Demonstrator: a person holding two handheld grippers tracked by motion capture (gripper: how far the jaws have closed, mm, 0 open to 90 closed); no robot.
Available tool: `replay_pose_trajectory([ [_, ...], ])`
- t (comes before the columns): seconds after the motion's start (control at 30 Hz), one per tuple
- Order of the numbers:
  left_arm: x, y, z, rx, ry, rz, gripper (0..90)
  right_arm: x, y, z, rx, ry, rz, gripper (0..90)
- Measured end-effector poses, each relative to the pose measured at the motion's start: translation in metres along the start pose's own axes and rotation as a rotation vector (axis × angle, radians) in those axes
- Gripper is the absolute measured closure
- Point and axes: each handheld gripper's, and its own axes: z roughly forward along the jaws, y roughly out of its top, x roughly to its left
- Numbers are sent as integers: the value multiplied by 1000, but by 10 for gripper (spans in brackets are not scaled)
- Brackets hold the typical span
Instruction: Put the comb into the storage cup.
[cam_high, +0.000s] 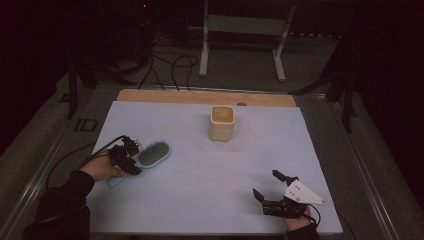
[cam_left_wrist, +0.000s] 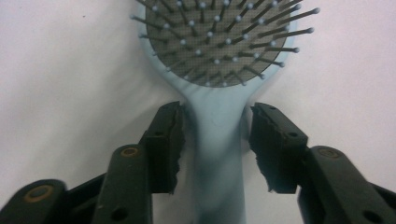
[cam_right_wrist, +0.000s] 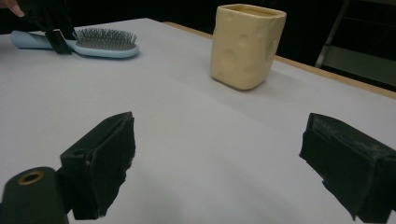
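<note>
A light blue hairbrush (cam_high: 152, 154) lies bristles-up on the white sheet at the left; in the left gripper view its handle (cam_left_wrist: 217, 154) runs straight up between the two black jaws. My left gripper (cam_high: 134, 157) straddles that handle, a thin gap showing on each side of it, so the pads do not press. At the sheet's near right corner my right gripper (cam_high: 265, 183) rests wide open, and in its own view nothing lies between the jaws (cam_right_wrist: 217, 158). The right gripper view has the brush (cam_right_wrist: 100, 44) far off with the other hand at its handle.
A cream cup (cam_high: 222, 123) with dimpled sides stands upright at the back middle of the sheet (cam_high: 200, 175), and rises ahead in the right gripper view (cam_right_wrist: 246, 44). A wooden table edge (cam_high: 165, 96) runs behind the sheet. Cables and a metal stand sit on the floor beyond.
</note>
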Motion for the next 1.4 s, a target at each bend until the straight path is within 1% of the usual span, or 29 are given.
replay_pose_trajectory([
  [0.03,0,1,0,5,3,-2,580,0,0,0,0,0,0,96],
  [0.07,1,1,0,8,3,-2,596,0,0,0,0,-1,0,95],
  [0.13,2,3,1,19,-2,-15,626,0,0,-1,-4,-3,-2,96],
  [0.2,1,4,1,29,-5,-1,654,0,0,-1,-3,-4,2,96],
  [0.37,0,6,1,45,-4,-2,677,0,0,-1,-4,-4,-4,96],
  [0.4,0,6,2,46,-5,-8,680,0,0,-1,-4,-4,-4,96],
  [0.5,-1,6,2,50,1,-10,688,0,1,-1,-5,-4,-3,96],
  [0.7,-1,3,2,30,-3,-24,697,0,1,-1,-5,-4,-1,96],
  [0.83,-2,-1,1,-5,-1,-39,698,0,1,-1,-5,-6,2,96],
  [0.87,-1,-2,0,-7,-1,-41,699,0,0,-1,-5,-6,2,96],
  [0.9,-2,-2,0,-13,-9,-43,699,0,0,-1,-5,-6,1,95],
  [0.93,-1,-3,-1,-23,-27,-45,699,0,0,-1,-4,-6,2,96],
  [1.0,-4,-4,-3,-28,-15,-38,699,0,0,-1,-5,-5,2,96],
  [1.07,-5,-4,-3,-31,-18,-36,699,-1,0,-1,-5,-7,1,95],
  [1.1,-6,-4,-6,-46,-14,-44,700,-1,0,-1,-4,-8,2,96],
  [1.13,-6,-4,-9,-57,-18,-34,700,-1,0,-1,-4,-8,1,96],
  [1.2,-6,-4,-9,-57,-18,-34,700,-1,0,-1,-5,-8,0,96],
  [1.27,-7,-3,-19,-119,-13,-52,700,-1,0,-1,-5,-7,1,96],
  [1.3,-8,-3,-22,-141,-6,-49,699,-1,0,-1,-4,-8,1,96],
  [1.33,-9,-3,-24,-163,3,-59,700,-1,0,-1,-5,-8,0,96],
  [1.37,-9,-3,-24,-163,3,-59,699,-1,0,-1,-5,-8,0,96],
  [1.4,-10,-3,-29,-208,5,-72,699,-1,0,-1,-8,-9,-2,96],
])
